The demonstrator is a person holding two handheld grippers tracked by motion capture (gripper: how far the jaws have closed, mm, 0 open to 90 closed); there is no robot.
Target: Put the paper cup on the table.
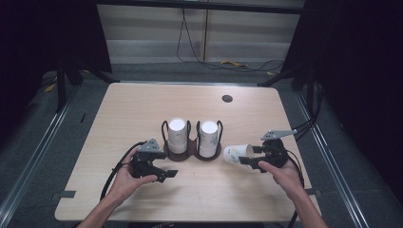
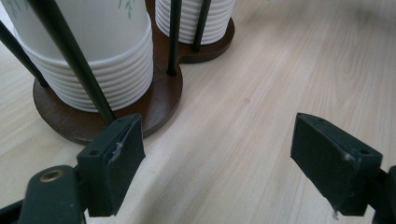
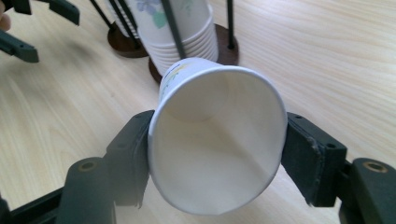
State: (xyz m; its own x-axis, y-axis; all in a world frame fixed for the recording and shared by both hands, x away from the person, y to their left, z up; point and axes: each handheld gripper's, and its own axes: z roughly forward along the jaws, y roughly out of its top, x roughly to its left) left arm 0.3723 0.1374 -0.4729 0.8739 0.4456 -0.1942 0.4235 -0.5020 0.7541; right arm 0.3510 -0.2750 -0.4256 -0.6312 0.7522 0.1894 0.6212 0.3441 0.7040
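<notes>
A white printed paper cup (image 3: 217,140) lies sideways, clamped at its rim by the right gripper (image 1: 256,159), likely freshly pulled from the brown wooden two-stack holder (image 1: 190,153), while the left gripper (image 1: 164,172) gapes empty beside it.

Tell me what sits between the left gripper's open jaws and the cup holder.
Nothing: in the left gripper view, bare wooden table runs between the left gripper and the cup holder, whose brown base lies just ahead of the left-hand jaw.

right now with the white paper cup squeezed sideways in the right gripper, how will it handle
The thin-walled white paper cup probably deforms easily: its rim already looks oval between the right gripper jaws. It is empty, so likely very light. Set down on its side on the pale wooden table, it may well roll in a curve, being tapered.
</notes>
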